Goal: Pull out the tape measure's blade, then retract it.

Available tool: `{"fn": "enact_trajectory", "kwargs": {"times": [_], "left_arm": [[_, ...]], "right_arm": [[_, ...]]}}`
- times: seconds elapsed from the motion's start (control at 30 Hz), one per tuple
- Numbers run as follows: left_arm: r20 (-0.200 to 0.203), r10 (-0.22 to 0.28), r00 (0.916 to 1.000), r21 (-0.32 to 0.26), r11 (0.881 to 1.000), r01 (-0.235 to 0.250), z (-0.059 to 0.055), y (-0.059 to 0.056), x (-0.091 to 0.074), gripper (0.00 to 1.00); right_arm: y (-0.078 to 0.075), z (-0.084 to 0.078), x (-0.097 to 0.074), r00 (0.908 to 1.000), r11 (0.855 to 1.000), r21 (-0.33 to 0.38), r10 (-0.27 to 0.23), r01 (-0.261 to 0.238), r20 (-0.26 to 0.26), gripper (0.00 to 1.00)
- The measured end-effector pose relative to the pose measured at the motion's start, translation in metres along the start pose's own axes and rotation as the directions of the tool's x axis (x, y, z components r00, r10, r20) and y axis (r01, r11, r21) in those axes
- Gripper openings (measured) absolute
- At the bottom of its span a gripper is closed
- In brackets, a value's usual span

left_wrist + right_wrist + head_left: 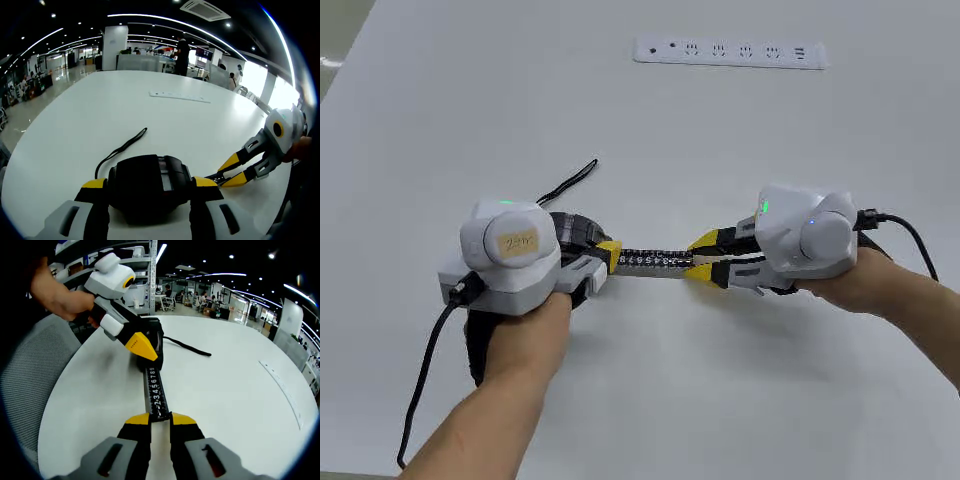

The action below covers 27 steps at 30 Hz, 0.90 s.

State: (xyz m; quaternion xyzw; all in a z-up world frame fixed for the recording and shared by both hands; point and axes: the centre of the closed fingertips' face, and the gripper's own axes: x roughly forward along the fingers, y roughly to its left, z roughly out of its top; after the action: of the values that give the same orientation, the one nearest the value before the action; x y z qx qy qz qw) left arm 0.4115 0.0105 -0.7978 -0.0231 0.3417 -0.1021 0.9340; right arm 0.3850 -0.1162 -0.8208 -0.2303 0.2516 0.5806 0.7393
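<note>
- Tape measure case (575,230) mostly hidden under left gripper (150,183), clamped between its jaws.
- Right gripper (160,418) jaws pinched together on blade (155,390); hook end unseen.

tape measure (575,230) black | blade (155,392) black, white numerals | left tongs (150,182), right tongs (160,418) yellow-tipped | table (670,110) white

We see little of the tape measure's case (575,230) in the head view, since the left gripper (597,262) covers most of it. The tip of the blade (655,259) is buried between the jaws of the right gripper (706,257). The blade's numerals there are too small for us to read, and the left gripper's cable (422,375) runs off the bottom edge.
</note>
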Motion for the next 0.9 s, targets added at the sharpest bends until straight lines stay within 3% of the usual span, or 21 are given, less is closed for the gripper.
{"fn": "enact_trajectory", "kwargs": {"times": [0.9], "left_arm": [[-0.002, 0.000, 1.0000, -0.010, 1.000, 0.000, 0.000, 0.001, -0.001, 0.62]], "right_arm": [[0.006, 0.028, 0.036, 0.9995, 1.000, -0.005, 0.009, -0.008, 0.032, 0.12]]}}
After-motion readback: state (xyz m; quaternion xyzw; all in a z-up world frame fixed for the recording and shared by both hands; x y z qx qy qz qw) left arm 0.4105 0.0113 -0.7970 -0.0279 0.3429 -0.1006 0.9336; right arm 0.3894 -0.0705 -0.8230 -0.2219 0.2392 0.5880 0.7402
